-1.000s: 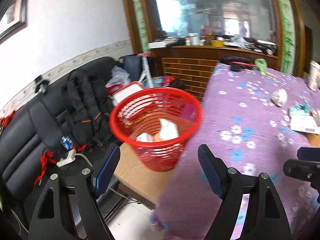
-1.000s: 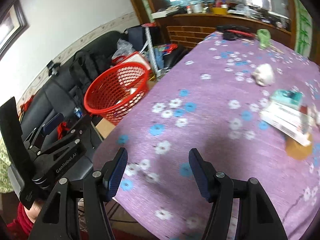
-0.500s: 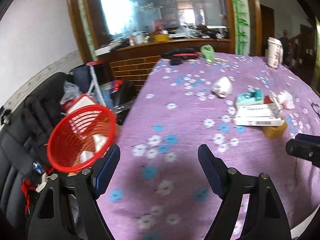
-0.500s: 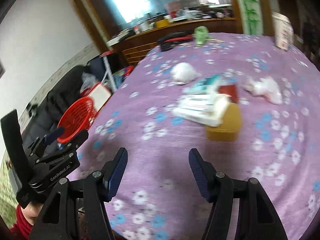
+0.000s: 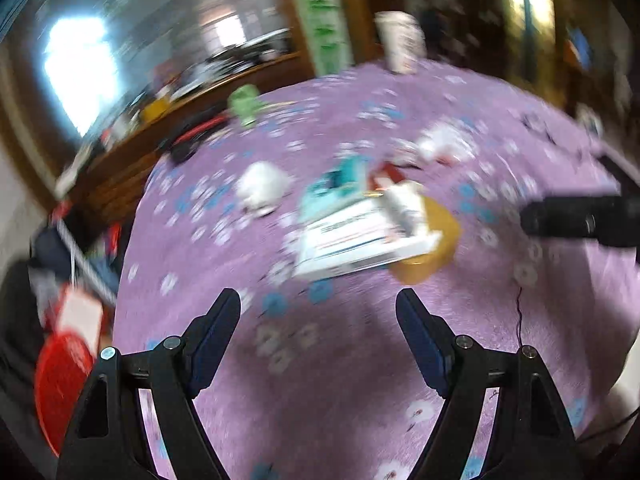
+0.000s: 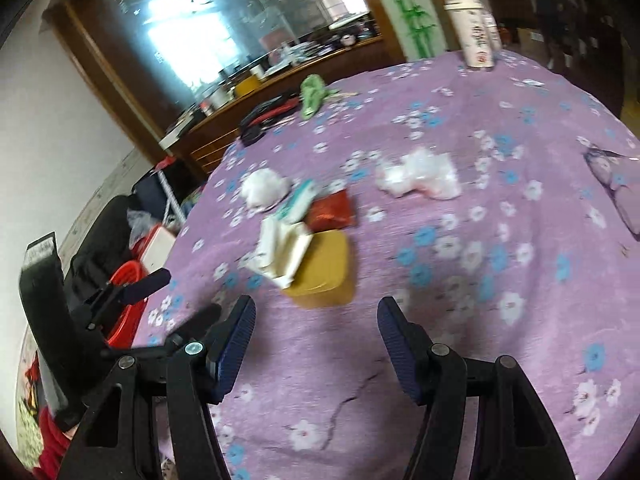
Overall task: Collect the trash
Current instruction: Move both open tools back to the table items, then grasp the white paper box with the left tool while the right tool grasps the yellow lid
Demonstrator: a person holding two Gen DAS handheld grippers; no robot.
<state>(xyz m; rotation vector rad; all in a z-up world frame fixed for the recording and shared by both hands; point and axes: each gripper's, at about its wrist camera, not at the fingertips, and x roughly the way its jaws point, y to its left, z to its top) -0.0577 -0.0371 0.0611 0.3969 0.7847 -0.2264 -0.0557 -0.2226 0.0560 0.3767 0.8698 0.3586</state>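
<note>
Left tongs (image 6: pixel 176 296) only rightward

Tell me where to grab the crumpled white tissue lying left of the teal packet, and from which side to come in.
Grip the crumpled white tissue across its rounded bulge, coming from above with the fingers on its left and right sides. It sits apart on the purple tablecloth, with bare cloth on its left; the teal packet lies close on its right, so keep that finger tight to the wad. Probably soft, so it should squash.
</note>
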